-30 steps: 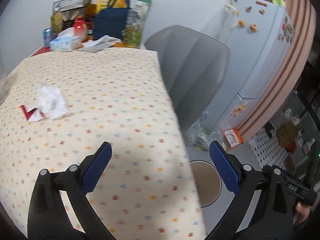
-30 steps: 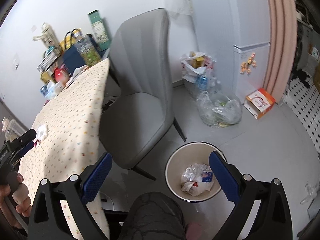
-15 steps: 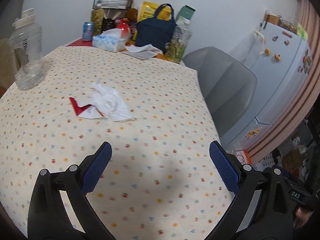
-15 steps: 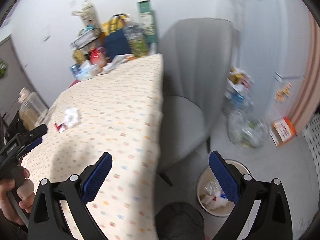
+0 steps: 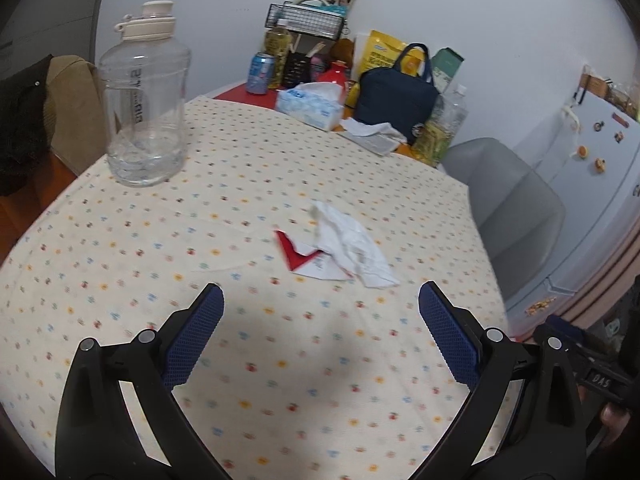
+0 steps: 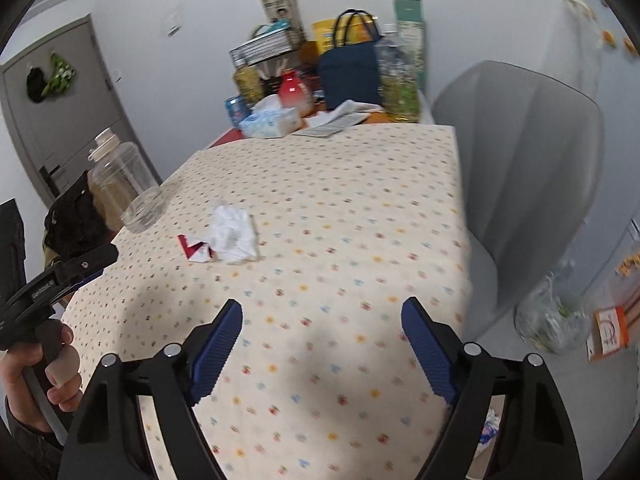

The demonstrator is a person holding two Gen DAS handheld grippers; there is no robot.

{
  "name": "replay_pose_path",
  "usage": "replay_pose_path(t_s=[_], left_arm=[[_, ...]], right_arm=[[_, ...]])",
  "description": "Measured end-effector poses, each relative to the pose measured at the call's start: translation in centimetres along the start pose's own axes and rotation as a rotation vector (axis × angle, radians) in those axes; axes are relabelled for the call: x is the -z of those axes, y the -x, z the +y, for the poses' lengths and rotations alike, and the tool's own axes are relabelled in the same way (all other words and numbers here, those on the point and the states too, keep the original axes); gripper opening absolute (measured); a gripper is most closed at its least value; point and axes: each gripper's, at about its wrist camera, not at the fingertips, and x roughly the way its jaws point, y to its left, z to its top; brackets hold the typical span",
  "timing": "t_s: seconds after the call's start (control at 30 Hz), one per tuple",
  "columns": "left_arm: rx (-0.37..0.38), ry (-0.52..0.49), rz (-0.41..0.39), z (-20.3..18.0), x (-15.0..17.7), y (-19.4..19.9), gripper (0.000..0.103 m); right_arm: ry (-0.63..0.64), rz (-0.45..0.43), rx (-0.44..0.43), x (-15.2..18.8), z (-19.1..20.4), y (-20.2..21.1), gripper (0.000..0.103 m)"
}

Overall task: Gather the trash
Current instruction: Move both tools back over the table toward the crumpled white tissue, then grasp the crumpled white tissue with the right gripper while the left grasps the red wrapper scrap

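Lying mid-tabletop, a crumpled white tissue overlapped a red-and-white wrapper. The left claw hovered near them, jaws wide apart and empty. The right claw hung over the nearer edge, likewise spread and empty. A clear water jug stood farther left.
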Motion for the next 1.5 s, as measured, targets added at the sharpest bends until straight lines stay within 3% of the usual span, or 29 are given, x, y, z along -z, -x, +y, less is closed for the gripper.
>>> replay_pose_path(t_s=[0.17,0.37,0.47,0.5,0.67,1.03,1.1,1.13,1.17,1.3,1.5], left_arm=[[-0.014,0.050,0.023,3.2,-1.1,-1.1,0.097],[-0.009,0.095,0.047,5.2,-2.5,-3.0,0.097],[-0.022,0.101,0.082,5.4,-3.8,-4.6,0.095],[-0.024,0.100,0.090,5.3,-4.1,-5.0,0.092],[0.003,0.112,0.135,4.8,-5.6,-6.6,0.076],[0.065,0.252,0.268,5.2,-4.5,-12.2,0.055],[0.071,0.283,0.273,5.3,-4.0,-13.1,0.041],[0.087,0.300,0.273,5.3,-3.8,-13.5,0.036],[0.101,0.315,0.276,5.3,-3.5,-13.8,0.027],[0.106,0.343,0.251,5.1,-2.3,-14.1,0.005],[0.102,0.365,0.199,5.3,-1.6,-11.6,0.004]], right_arm=[[0.031,0.065,-0.105,-1.9,3.3,-2.9,0.065],[0.055,0.091,-0.136,-4.2,6.6,-6.2,0.057],[0.019,0.123,-0.132,-5.5,7.0,-9.0,0.046],[0.003,0.142,-0.133,-5.7,7.0,-9.9,0.041],[-0.039,0.214,-0.117,-6.0,7.0,-14.1,0.036],[-0.122,0.283,-0.106,-4.4,6.9,-18.1,0.036],[-0.124,0.284,-0.087,-4.4,7.2,-18.2,0.033],[-0.120,0.287,-0.075,-4.4,7.3,-18.2,0.021],[-0.112,0.297,-0.067,-4.3,7.5,-18.4,0.016],[-0.111,0.305,-0.059,-4.0,7.5,-18.3,0.004],[-0.182,0.217,-0.117,-3.0,5.7,-14.7,0.003]])
